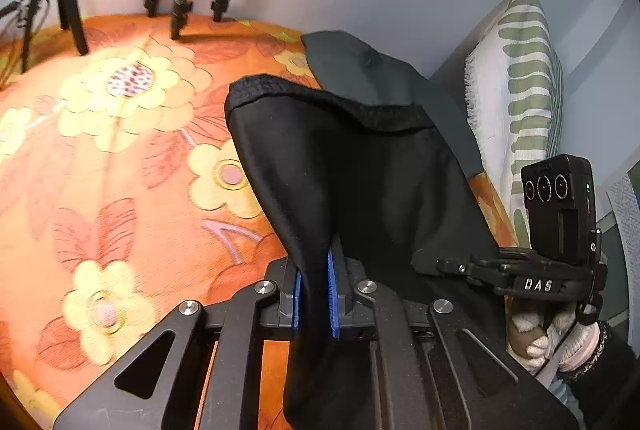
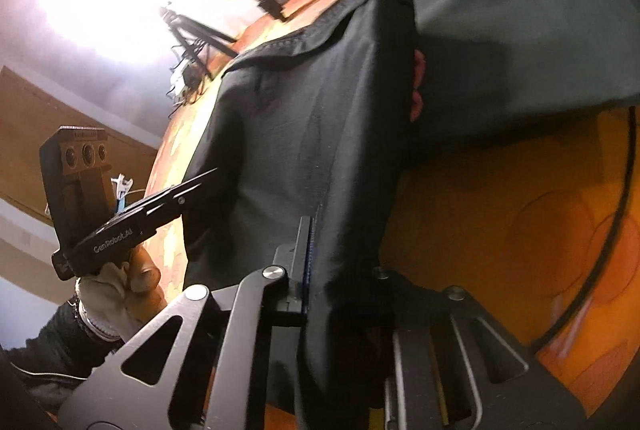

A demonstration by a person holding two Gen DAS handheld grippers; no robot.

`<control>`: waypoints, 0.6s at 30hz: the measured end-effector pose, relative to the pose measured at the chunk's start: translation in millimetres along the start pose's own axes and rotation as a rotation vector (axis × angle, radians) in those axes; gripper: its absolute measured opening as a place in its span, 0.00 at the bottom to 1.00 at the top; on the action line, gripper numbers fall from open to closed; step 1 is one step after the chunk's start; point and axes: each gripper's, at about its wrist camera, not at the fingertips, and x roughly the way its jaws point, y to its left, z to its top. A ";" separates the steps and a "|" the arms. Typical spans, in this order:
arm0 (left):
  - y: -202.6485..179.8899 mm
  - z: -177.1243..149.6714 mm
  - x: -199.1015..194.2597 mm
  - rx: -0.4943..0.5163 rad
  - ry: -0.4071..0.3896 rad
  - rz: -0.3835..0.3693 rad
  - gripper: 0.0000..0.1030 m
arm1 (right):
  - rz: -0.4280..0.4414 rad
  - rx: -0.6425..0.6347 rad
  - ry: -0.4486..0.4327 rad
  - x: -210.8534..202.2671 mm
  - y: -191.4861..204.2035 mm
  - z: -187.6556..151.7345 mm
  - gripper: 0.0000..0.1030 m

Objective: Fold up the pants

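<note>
The black pants (image 1: 360, 166) are hanging up off the flowery orange bed cover (image 1: 120, 158), and both grippers are holding them. The left gripper (image 1: 314, 294) is pinching a fold of the cloth tight between its blue pads (image 1: 333, 294), and the cloth is rising up past the fingers to the stretchy waistband (image 1: 328, 98). The right gripper (image 2: 316, 242) is squeezing another bit of the same pants, with the cloth spilling over its fingers, so only one finger is showing.

The pants are looking soft, thin and floppy. They are probably light, and they are sagging wherever nothing is holding them. The cloth looks smooth, so it may slip out of a loose pinch. The thick waistband or a seam is likely the best place to grab.

There are no boxes or baskets showing. Beyond the fingers, a grey-green cloth (image 2: 520, 10) is lying on the bed, and a striped pillow (image 1: 524, 78) is leaning by the wall.
</note>
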 end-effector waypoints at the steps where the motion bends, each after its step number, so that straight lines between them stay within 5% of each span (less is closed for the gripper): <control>1: 1.1 -1.1 -5.9 0.002 -0.006 0.004 0.08 | -0.005 -0.015 -0.001 1.0 6.4 -1.6 0.11; 11: -22.6 14.7 -46.5 0.058 -0.105 -0.012 0.08 | -0.089 -0.157 -0.100 -36.3 56.2 12.1 0.11; 18: -58.3 41.4 -36.7 0.133 -0.129 -0.061 0.08 | -0.168 -0.182 -0.168 -87.0 47.4 24.8 0.10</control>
